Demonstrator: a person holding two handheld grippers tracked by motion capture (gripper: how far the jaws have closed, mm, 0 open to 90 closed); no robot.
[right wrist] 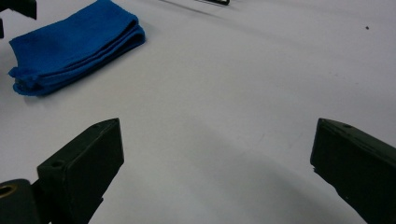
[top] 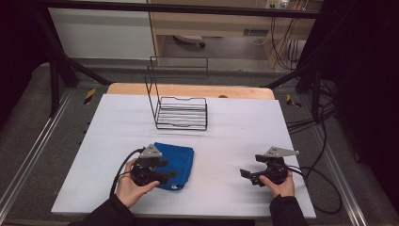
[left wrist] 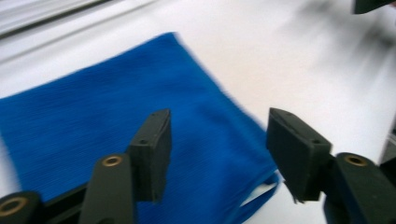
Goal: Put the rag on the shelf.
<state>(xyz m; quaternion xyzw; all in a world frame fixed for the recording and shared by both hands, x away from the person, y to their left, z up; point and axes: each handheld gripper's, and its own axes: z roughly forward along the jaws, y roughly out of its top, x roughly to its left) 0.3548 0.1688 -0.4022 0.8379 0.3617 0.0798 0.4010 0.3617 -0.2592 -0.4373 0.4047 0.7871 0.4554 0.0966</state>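
left gripper (left wrist: 217, 149): jaws apart over folded blue cloth (left wrist: 116, 116), gripping nothing | right gripper (right wrist: 215, 163): jaws wide apart above white table (right wrist: 243, 84)

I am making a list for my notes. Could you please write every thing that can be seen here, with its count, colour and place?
folded cloth: one, blue, on the near left part of the table cover, under the left gripper
wire rack: one, black, upright at the far middle of the cover
table cover: one, white, spread over the table
table: one, light wood, its far edge shows past the cover
cables: several, black, on the floor at the right
left gripper: one, black, jaws apart above the cloth, nothing held
right gripper: one, black, jaws wide apart over bare cover, at the near right
hands: two, dark sleeves, at the near edge
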